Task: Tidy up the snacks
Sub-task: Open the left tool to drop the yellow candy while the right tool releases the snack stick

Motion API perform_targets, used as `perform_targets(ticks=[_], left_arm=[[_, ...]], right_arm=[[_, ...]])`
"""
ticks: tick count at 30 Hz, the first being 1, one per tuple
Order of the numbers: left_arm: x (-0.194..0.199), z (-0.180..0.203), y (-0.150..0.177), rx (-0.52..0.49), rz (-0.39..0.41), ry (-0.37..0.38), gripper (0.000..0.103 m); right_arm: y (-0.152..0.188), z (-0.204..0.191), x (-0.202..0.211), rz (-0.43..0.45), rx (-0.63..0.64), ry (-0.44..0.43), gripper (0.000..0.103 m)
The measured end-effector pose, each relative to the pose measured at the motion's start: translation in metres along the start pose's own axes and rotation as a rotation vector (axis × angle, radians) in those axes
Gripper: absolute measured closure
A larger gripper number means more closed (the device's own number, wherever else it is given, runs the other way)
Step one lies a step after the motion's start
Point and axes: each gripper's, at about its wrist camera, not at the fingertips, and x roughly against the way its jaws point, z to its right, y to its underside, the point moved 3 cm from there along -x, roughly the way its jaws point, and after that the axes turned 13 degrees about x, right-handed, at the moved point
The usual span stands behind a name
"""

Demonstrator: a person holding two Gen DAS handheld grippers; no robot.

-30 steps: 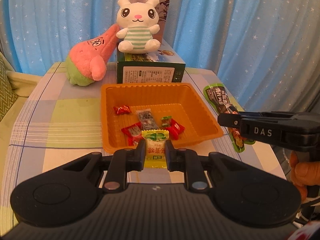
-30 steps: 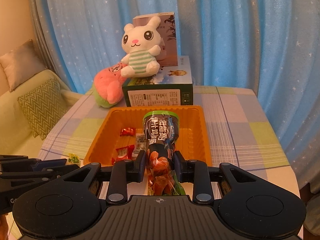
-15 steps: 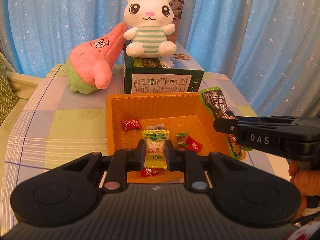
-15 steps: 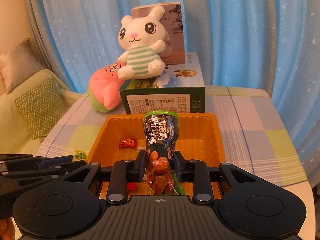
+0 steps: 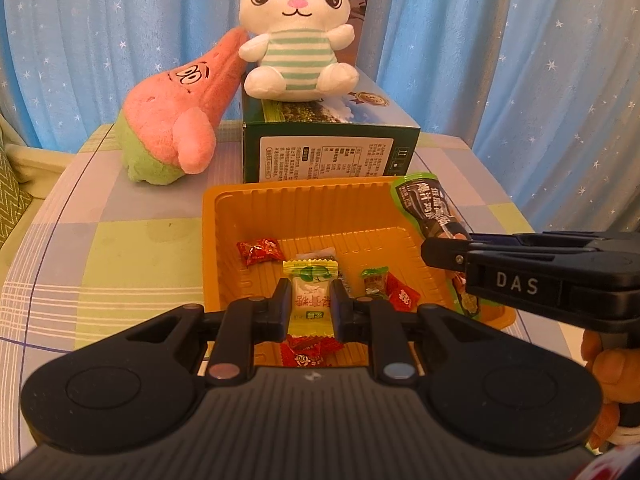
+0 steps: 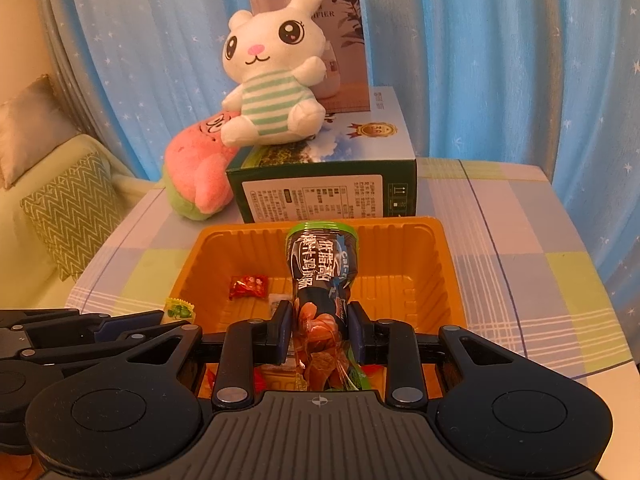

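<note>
**A:** What are the left gripper's (image 5: 310, 307) fingers (image 5: 280, 309) doing?

**B:** They are closing narrowly on a yellow-and-white candy (image 5: 310, 300), pinching its sides. Its green-printed top edge is sticking up just ahead of the fingertips, and its yellow lower edge is hanging just behind them. The candy is hovering over the near part of the orange tray (image 5: 280, 204).

**A:** And what is lying in the tray around those fingers?

**B:** A red candy (image 5: 259, 249) is sitting ahead and to the left of them, a green-and-red pair (image 5: 386, 290) is lying just to the right, and a red wrapper (image 5: 308, 351) is showing directly beneath them.

**A:** How are the right gripper's (image 6: 320, 332) fingers (image 6: 357, 334) standing?

**B:** They are clamping a dark snack pouch (image 6: 320, 272) at its middle, opened about as wide as the pouch. Its green-rimmed end is pointing forward past the fingertips, over the tray's middle, and the clear, reddish end is trailing back between the fingers.

**A:** What is beyond the tray?

**B:** A green box (image 6: 328, 188) is standing on the checked tabletop (image 6: 520, 248) just ahead of the tray's far rim, a white bunny plush (image 6: 272, 80) is sitting on it, and a pink plush (image 6: 200, 176) is leaning to its left
</note>
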Motion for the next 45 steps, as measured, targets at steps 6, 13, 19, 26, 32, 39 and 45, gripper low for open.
perform_targets(ticks=[6, 13, 19, 26, 32, 39, 45], left_arm=[[-0.010, -0.004, -0.002, 0.008, 0.007, 0.019, 0.084], [-0.011, -0.018, 0.004, -0.009, -0.009, -0.005, 0.082], [-0.010, -0.018, 0.007, -0.017, -0.012, -0.006, 0.082], [-0.008, -0.016, 0.007, -0.024, -0.010, -0.004, 0.082], [-0.008, -0.017, 0.006, -0.025, -0.011, -0.007, 0.082], [-0.007, -0.019, 0.006, -0.020, -0.011, -0.007, 0.082], [-0.004, -0.020, 0.008, -0.021, -0.010, -0.006, 0.082]], right_arm=[[0.000, 0.000, -0.003, -0.002, -0.004, 0.001, 0.073], [0.002, 0.000, -0.005, -0.004, -0.003, -0.003, 0.073], [0.001, -0.002, -0.008, -0.007, -0.006, -0.010, 0.073], [-0.002, -0.003, -0.009, -0.003, -0.008, -0.012, 0.073], [-0.003, -0.004, -0.011, -0.003, -0.009, -0.013, 0.073], [-0.008, -0.007, -0.014, 0.000, -0.011, -0.012, 0.073], [-0.010, -0.010, -0.020, 0.016, 0.010, -0.044, 0.070]])
